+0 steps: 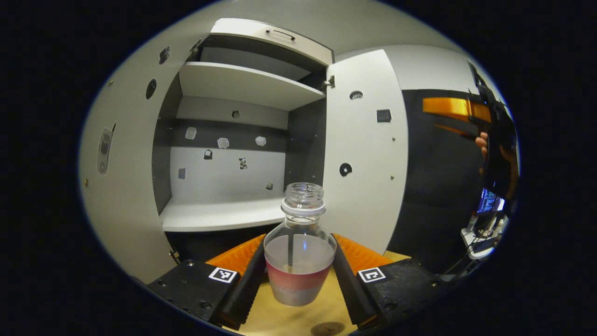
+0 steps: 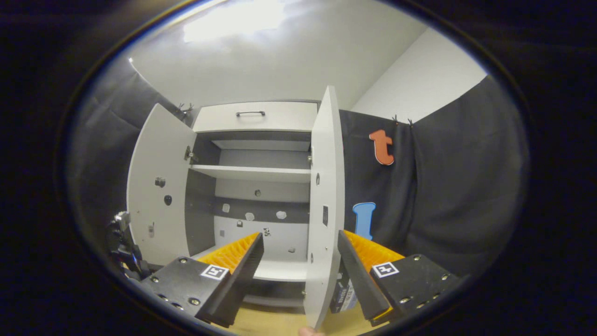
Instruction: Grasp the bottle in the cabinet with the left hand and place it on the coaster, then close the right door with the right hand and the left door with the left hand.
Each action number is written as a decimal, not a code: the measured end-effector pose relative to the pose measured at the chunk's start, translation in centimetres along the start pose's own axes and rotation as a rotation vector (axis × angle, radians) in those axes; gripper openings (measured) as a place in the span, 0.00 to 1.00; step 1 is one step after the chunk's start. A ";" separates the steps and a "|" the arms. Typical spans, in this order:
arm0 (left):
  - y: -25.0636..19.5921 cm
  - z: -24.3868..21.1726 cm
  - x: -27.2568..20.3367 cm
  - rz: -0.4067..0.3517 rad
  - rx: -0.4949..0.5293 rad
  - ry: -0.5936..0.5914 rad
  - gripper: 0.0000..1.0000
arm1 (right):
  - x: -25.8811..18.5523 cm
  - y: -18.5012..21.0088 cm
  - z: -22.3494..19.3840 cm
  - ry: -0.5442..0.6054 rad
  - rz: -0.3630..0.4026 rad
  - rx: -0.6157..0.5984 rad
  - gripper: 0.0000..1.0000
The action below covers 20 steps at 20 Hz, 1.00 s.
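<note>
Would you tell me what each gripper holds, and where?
Left gripper clamps the bottle by its lower body; right gripper is open, holding nothing.

clear bottle [image 1: 300, 242] red band, white cabinet [image 1: 233, 84]

Both views low, close, facing the open cabinet [image 1: 242, 154].

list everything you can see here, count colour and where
bottle: 1, clear with a red band, uncapped, between the left tool's fingers above the table
coaster: 1, brown, round, on the table under the bottle
cabinet: 1, white with dark inner panels, shelves bare, drawer on top
left door: 1, white, open
right door: 1, white, open, edge between the right tool's fingers
table: 1, light wood
left tool: 1, shut on the bottle
right tool: 1, open
</note>
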<state>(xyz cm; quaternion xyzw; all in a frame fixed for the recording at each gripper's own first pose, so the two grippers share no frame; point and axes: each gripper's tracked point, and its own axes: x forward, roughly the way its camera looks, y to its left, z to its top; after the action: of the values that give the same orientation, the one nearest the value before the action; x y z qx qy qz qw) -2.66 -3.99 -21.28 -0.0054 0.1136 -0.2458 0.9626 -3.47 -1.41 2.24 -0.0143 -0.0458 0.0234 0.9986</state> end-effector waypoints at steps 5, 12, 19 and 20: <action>-2.1 -7.5 -0.5 -0.051 0.034 0.095 0.80 | -0.1 -0.5 0.3 -0.005 -0.017 -0.007 0.96; -5.4 -15.6 -0.7 -0.072 -0.084 0.165 0.80 | -0.5 -1.9 0.8 -0.014 -0.068 -0.043 0.96; -6.8 -21.4 0.3 -0.076 -0.205 0.216 0.82 | -0.6 -1.4 1.5 -0.028 -0.067 -0.103 0.96; -6.9 -22.4 0.3 -0.074 -0.209 0.233 0.80 | -0.6 -1.3 1.6 -0.032 -0.066 -0.113 0.96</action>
<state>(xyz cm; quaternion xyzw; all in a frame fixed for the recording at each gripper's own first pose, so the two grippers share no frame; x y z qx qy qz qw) -10.59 -9.18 -42.73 -0.0812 0.2491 -0.2668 0.9274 -4.14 -2.74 3.82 -0.0686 -0.0637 -0.0119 0.9955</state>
